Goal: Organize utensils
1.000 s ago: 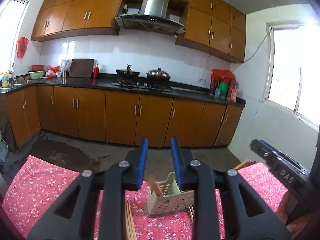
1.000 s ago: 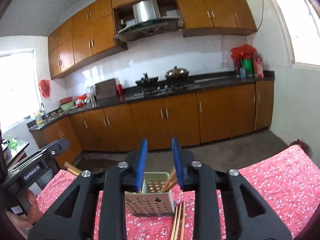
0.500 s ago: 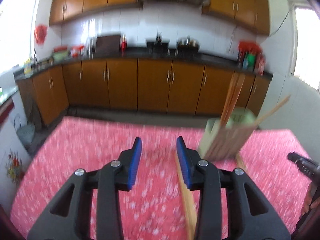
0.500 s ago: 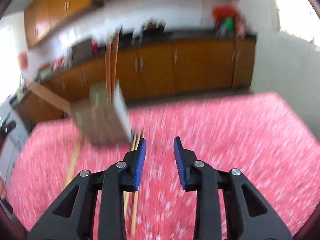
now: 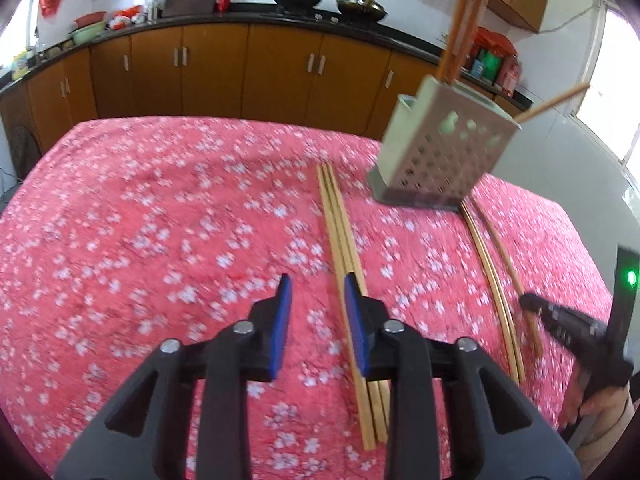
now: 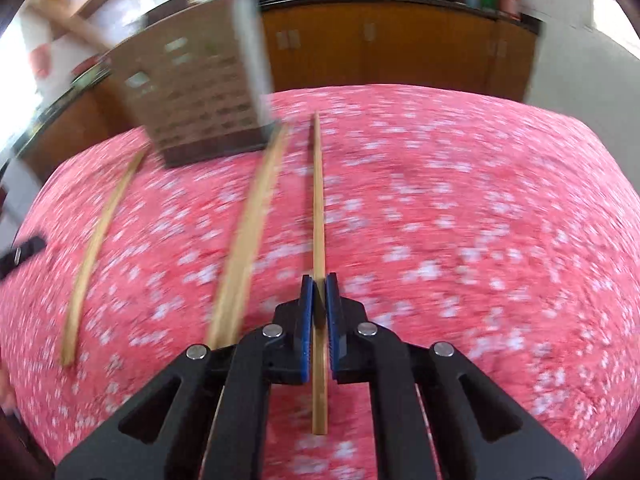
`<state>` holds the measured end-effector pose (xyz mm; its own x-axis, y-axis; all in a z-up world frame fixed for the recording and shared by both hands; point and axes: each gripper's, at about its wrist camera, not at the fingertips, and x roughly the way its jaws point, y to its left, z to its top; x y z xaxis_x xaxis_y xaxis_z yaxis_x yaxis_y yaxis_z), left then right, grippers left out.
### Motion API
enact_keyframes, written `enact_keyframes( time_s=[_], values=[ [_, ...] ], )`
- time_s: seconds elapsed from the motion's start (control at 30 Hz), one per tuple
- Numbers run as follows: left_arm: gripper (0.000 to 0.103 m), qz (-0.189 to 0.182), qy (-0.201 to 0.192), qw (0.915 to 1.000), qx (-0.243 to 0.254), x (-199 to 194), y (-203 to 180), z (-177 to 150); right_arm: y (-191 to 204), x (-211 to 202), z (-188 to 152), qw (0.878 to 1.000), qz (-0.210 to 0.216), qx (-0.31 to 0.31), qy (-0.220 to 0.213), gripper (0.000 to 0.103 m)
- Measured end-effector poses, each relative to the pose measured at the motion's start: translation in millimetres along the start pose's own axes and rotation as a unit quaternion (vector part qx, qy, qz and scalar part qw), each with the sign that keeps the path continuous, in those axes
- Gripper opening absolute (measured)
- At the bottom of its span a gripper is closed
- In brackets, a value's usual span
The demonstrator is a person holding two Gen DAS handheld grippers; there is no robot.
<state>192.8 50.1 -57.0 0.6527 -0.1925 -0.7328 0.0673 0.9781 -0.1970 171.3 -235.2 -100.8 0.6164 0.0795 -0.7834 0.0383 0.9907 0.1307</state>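
Left wrist view: left gripper (image 5: 316, 294) above the counter (image 5: 120, 220) with its pink floral cloth, jaws spread wide, nothing between the blue pads. Bundle of chopsticks (image 5: 340, 232) flat on the cloth, running from near the holder toward the camera and passing just under the right-hand finger (image 5: 356, 320); contact with that finger not determinable. Perforated grey utensil holder (image 5: 444, 152) upright at the far right of the cloth, with several chopsticks standing in it and one angled out to the right. Second pair of chopsticks (image 5: 488, 276) on the cloth right of the bundle, starting at the holder's base. Right gripper (image 5: 568, 324) at the right edge, seen side-on beside that pair.

Right wrist view, motion-blurred: right gripper (image 6: 319, 292) low over the cloth, jaws nearly closed on a single chopstick (image 6: 318, 200) lying lengthwise between the blue pads, both ends protruding. Grouped chopsticks (image 6: 252, 232) just left of it, another chopstick (image 6: 100, 232) farther left. Utensil holder (image 6: 196, 92) at far left, behind the loose chopsticks. Brown cabinets (image 6: 400, 48) beyond the counter.
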Motion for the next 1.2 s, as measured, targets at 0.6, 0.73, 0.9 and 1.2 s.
enact_keyframes(
  time_s=[0.6, 0.73, 0.9, 1.2],
  values=[
    [0.014, 0.033, 0.046, 0.997, 0.054, 33, -27, -19, -18, -2, 0, 1.0, -0.023, 0.009, -0.006, 0.008],
    [0.01, 0.044, 0.028, 0.997, 0.057, 39, -30, -16, -12, -2, 0, 1.0, -0.015, -0.001, -0.006, 0.008],
    [0.009, 0.072, 0.025, 0.9967, 0.028, 46, 1, 0, -14, 2, 4, 1.0, -0.022, -0.012, -0.014, 0.008],
    [0.012, 0.092, 0.01, 0.9958, -0.001, 48, 56, 14, -46, 8, 14, 0.998, -0.045, 0.024, -0.026, 0.008]
  ],
)
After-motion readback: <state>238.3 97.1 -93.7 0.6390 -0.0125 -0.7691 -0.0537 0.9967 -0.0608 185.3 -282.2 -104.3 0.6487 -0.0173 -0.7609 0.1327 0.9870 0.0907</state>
